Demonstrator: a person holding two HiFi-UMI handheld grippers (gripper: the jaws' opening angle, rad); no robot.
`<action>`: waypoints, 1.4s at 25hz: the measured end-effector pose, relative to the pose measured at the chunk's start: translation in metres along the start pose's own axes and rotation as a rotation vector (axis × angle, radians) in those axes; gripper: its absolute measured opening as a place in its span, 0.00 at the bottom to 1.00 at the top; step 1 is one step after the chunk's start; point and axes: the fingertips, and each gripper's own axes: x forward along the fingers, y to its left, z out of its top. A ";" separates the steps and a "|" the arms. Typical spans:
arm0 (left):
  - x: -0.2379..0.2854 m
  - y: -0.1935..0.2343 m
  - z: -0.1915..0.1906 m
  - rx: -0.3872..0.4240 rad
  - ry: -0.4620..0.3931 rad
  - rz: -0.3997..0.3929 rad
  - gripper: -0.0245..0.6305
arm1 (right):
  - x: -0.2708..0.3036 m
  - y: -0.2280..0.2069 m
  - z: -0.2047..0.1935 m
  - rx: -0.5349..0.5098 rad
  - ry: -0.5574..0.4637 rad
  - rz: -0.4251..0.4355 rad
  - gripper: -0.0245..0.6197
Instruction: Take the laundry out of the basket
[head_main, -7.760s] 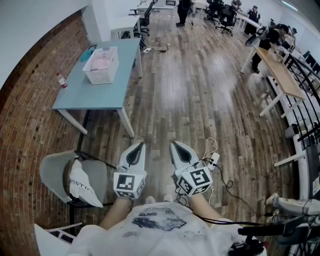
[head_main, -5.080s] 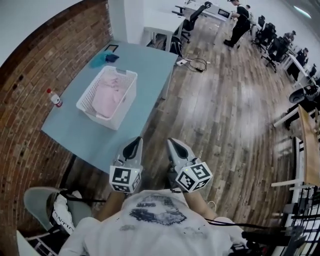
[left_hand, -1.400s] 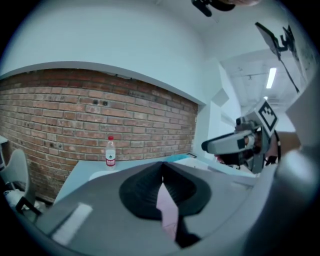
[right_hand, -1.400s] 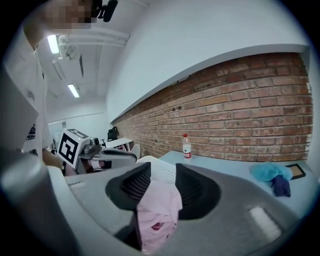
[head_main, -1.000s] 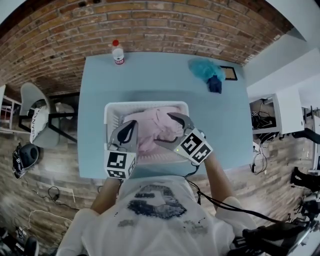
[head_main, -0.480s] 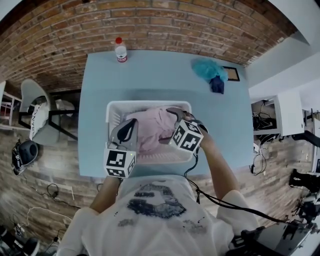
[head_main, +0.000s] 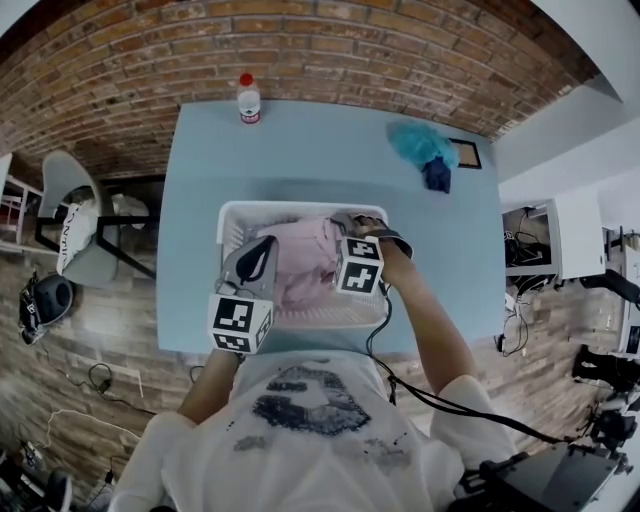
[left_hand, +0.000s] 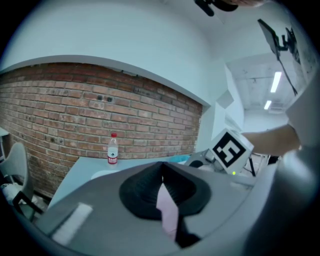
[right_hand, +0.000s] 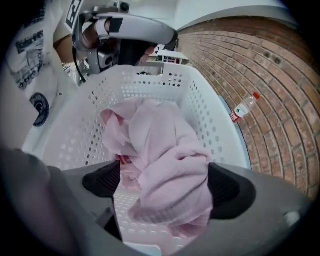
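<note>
1. Progress: no part of the task was complete. The pink laundry (right_hand: 160, 150) lay wholly inside the white basket (head_main: 300, 318), directly beneath and between the jaws of the right tongs (right_hand: 165, 186). Nothing pink lay on the counter (head_main: 200, 200) outside the basket.
2. Right tongs: pointed steeply down into the basket. The jaws had just been opening and stood wide apart. A fold of the laundry sat between them, but neither pad pressed on it, so the tongs were released, not gripping.
3. Left tongs (head_main: 262, 250): held just to the left of the right tongs, over the basket's near left part. The jaws were clenched together and, as far as I could see, on nothing. The pink sliver seen under their tips was laundry lying beyond them.
4. Outstanding, in my judgement: closing on the cloth, lifting it clear of the basket wall and setting it down outside. That is the whole of the removal.
5. Count: two tongs, one basket and one heap of pink laundry, whose number of pieces I could not tell. Beyond the tongs there was one bottle (head_main: 248, 98) at the far edge of the counter. One teal cloth (head_main: 425, 150) lay far right of the tongs.
</note>
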 end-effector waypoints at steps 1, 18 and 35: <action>0.000 0.000 0.001 0.001 -0.002 -0.003 0.02 | 0.003 -0.001 -0.001 -0.019 0.022 -0.002 0.88; -0.005 0.007 0.003 -0.003 -0.017 -0.004 0.02 | 0.065 0.001 -0.017 -0.286 0.255 -0.004 0.88; -0.010 0.004 -0.001 -0.015 -0.014 0.002 0.02 | 0.055 -0.002 -0.017 -0.184 0.232 0.038 0.42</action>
